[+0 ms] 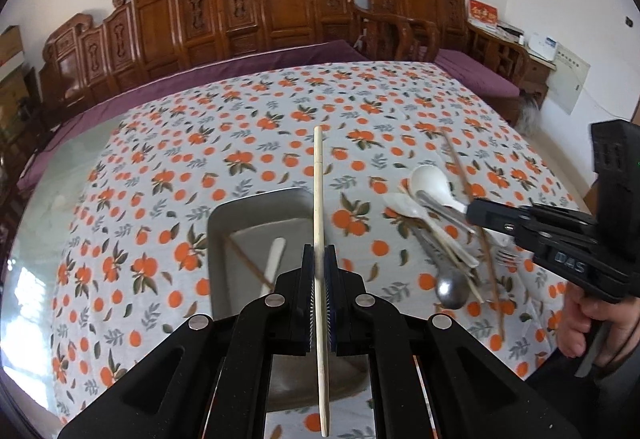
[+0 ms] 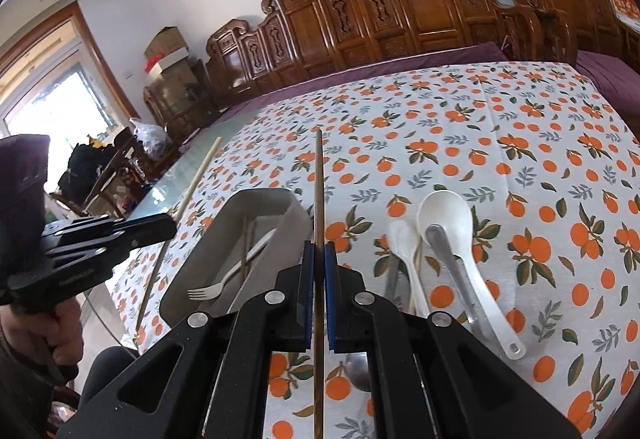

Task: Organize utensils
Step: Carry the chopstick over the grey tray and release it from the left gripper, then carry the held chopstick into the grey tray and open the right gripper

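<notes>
My left gripper point(image 1: 319, 259) is shut on a pale wooden chopstick point(image 1: 318, 175) and holds it over the right rim of the metal tray point(image 1: 256, 205). My right gripper point(image 2: 319, 255) is shut on a dark brown chopstick point(image 2: 319, 183), held just right of the tray point(image 2: 276, 199). The tray holds a white fork point(image 2: 228, 277) and brown chopsticks point(image 2: 248, 247). A heap of utensils lies right of the tray: a large white spoon point(image 2: 448, 215), a small white spoon point(image 2: 404, 239), a metal spoon point(image 1: 450, 289) and a metal fork point(image 1: 506, 255).
The table has an orange-print cloth point(image 1: 240, 143) with bare glass at its left edge point(image 1: 60, 191). A carved wooden bench with purple cushion point(image 1: 260, 55) runs behind the table. In the right wrist view, the left gripper point(image 2: 168, 225) shows at the left.
</notes>
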Available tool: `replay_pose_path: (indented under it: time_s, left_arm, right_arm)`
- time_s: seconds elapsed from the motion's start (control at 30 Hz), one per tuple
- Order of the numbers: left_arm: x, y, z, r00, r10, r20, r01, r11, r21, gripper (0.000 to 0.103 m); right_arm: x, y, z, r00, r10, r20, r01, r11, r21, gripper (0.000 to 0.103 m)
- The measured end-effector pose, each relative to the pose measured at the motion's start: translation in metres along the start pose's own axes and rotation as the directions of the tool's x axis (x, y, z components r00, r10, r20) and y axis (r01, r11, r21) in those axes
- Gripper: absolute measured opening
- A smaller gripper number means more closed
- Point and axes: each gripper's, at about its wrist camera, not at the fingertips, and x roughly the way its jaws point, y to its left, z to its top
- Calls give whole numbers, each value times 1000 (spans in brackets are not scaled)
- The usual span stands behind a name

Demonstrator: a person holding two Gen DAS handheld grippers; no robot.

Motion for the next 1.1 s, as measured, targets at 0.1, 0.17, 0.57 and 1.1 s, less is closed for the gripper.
replay_pose_path:
  time_s: [0.1, 0.17, 0.57, 1.1]
  left_arm:
    - [10, 8, -1, 1000, 18, -13, -18, 1000, -9, 4]
    - [19, 13, -2, 999, 31, -27, -32, 999, -9, 4]
    - [80, 25, -13, 990, 62, -129, -64, 998, -13, 4]
    - [26, 43, -17, 996, 57, -71, -58, 998, -21, 16]
  right_arm:
    - [-1, 7, 0, 1000, 10, 1, -10, 1000, -13, 6]
    - [-1, 10, -1, 1000, 16, 3, -16, 1000, -20, 6]
    - [1, 12, -1, 1000, 19, 0, -19, 999, -28, 6]
    - [12, 20, -6, 1000, -26, -15, 26, 999, -31, 6]
